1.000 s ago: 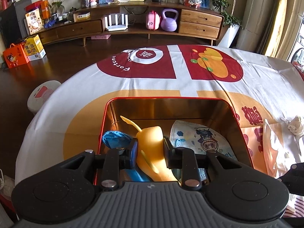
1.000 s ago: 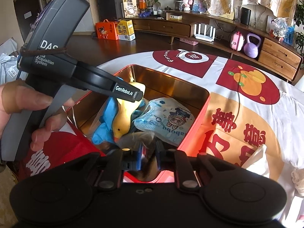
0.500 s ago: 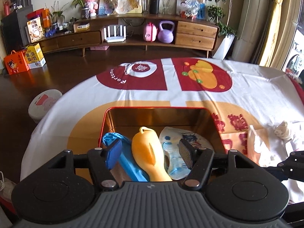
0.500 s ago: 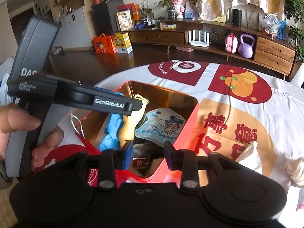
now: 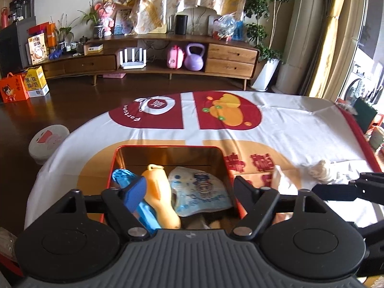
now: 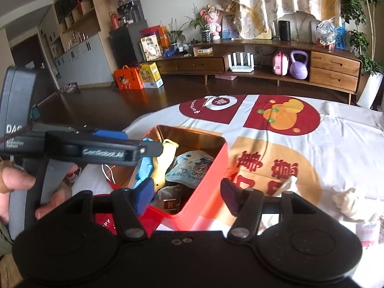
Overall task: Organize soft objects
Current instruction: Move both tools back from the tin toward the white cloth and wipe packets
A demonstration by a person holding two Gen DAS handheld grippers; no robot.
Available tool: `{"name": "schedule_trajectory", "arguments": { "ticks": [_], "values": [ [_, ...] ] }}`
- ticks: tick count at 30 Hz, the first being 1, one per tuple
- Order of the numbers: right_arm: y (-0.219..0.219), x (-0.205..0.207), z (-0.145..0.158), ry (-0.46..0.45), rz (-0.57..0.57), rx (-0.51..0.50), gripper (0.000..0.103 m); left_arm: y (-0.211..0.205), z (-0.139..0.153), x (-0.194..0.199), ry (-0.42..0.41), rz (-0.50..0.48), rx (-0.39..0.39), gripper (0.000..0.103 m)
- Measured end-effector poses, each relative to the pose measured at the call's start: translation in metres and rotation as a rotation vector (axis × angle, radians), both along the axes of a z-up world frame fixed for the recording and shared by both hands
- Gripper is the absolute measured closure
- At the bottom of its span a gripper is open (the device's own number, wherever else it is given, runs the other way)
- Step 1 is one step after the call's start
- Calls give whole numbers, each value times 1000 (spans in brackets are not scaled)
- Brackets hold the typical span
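Note:
A red tin box (image 5: 168, 147) (image 6: 211, 175) with a golden inside stands on the table. In it lie a yellow soft toy (image 5: 159, 199) (image 6: 165, 160), a blue soft item (image 5: 124, 177) (image 6: 145, 168), a printed blue-white pouch (image 5: 199, 192) (image 6: 192, 168) and a dark packet (image 6: 170, 198). My left gripper (image 5: 189, 189) is open and empty above the box. My right gripper (image 6: 187, 195) is open and empty over the box's near corner. A white tissue (image 5: 283, 182) (image 6: 288, 184) and a cream soft toy (image 5: 320, 170) (image 6: 348, 202) lie on the cloth to the right.
The table has a white, red and orange cloth (image 5: 288, 124). The left gripper's body (image 6: 72, 148) and the holding hand (image 6: 16, 182) fill the left of the right wrist view. A wooden sideboard (image 5: 168, 55) stands far behind across the dark floor.
My left gripper has let go of the yellow toy, opened wide and risen. My right gripper has opened and pulled back and up from the box.

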State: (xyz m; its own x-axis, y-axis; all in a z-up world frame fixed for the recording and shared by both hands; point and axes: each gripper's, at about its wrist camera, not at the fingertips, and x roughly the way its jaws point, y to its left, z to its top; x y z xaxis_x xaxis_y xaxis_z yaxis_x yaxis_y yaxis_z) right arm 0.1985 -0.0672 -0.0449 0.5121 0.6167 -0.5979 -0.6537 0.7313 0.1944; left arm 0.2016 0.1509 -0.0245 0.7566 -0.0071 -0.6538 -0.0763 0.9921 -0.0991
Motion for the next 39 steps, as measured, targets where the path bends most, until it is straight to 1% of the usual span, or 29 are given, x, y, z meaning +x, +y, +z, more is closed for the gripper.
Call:
{"name": "schedule_trajectory", "arguments": {
  "ticks": [3,5,7,11,13,17,18,20,21,22,28,31,34,37,39],
  "values": [
    [-17,-4,5,-2,-25,26,38,-10,5,-9,-15,-16,5,21],
    [-29,-5,8,-5,-43,37,32,-17,8,-14,-23,-24,5,21],
    [-40,-6,10,-10,-58,48,29,-23,11,-18,-28,-34,-10,20],
    [-61,-10,12,-25,-85,58,21,-38,14,-27,-37,-56,-29,19],
    [-72,-11,13,-29,-99,59,19,-46,14,-30,-38,-64,-33,16],
    [-95,-14,12,-47,-132,55,13,-64,14,-37,-44,-87,-43,15],
    [-100,-14,12,-53,-140,55,12,-67,13,-39,-43,-96,-53,14],
    [-113,-18,12,-63,-158,57,8,-75,13,-40,-42,-120,-78,7],
    [-119,-18,11,-67,-168,57,7,-79,12,-41,-46,-130,-85,2],
    [-125,-20,10,-71,-178,56,5,-84,12,-42,-54,-136,-88,1],
    [-162,-18,0,-76,-245,34,1,-109,8,-41,-71,-171,-119,0],
    [-178,-14,-6,-74,-285,23,1,-125,4,-39,-64,-174,-100,0],
    [-194,-10,-14,-64,-319,24,1,-140,-1,-36,-56,-201,-88,0],
    [-206,-4,-21,-62,-342,11,1,-155,-7,-35,-65,-222,-73,0],
    [-209,0,-28,-61,-348,-6,1,-163,-13,-32,-50,-250,-74,0]
  ]
}}
